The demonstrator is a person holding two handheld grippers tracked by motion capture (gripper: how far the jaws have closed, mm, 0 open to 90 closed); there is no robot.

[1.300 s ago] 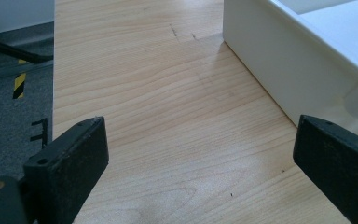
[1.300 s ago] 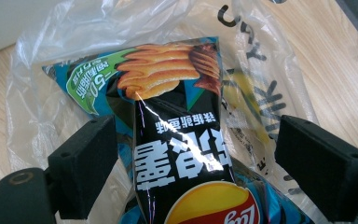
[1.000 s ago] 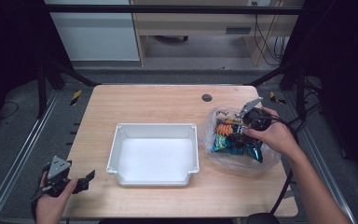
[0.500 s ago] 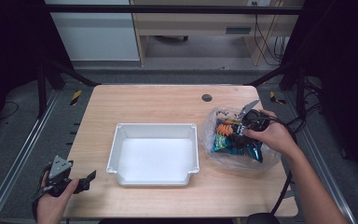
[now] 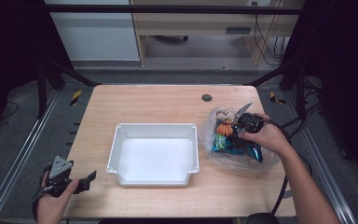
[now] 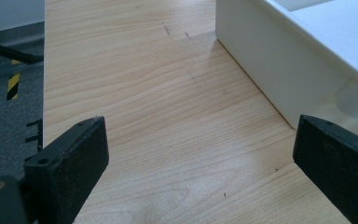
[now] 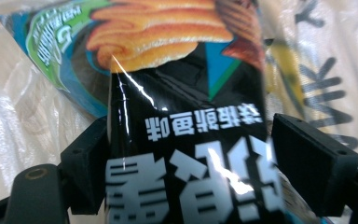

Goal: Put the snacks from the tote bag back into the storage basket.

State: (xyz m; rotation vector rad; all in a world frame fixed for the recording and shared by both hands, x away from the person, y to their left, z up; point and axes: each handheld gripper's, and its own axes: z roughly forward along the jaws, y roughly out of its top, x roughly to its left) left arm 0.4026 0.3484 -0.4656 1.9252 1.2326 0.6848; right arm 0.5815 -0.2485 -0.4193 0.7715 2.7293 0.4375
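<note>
A clear plastic bag [image 5: 244, 161] of snack packets lies at the table's right side. My right gripper [image 5: 233, 133] reaches into it from the right, open. In the right gripper view, a black snack packet [image 7: 186, 140] with white lettering and an orange crisp picture sits between the two jaws of the right gripper [image 7: 191, 154], its edges close to both. A white tray [image 5: 154, 126] stands empty at the table's middle. My left gripper [image 5: 87, 181] hangs open over the near left corner; in its own view the left gripper [image 6: 198, 168] holds nothing, with the tray wall [image 6: 261, 60] ahead to the right.
A small dark round insert [image 5: 207, 98] sits in the tabletop [image 5: 158, 102] near the far edge. Black frame posts [image 5: 46, 79] flank the table. The table's left edge [image 6: 44, 70] drops to a grey floor.
My right gripper has dipped slightly lower and leftward into the bag. The left gripper has stayed where it was.
</note>
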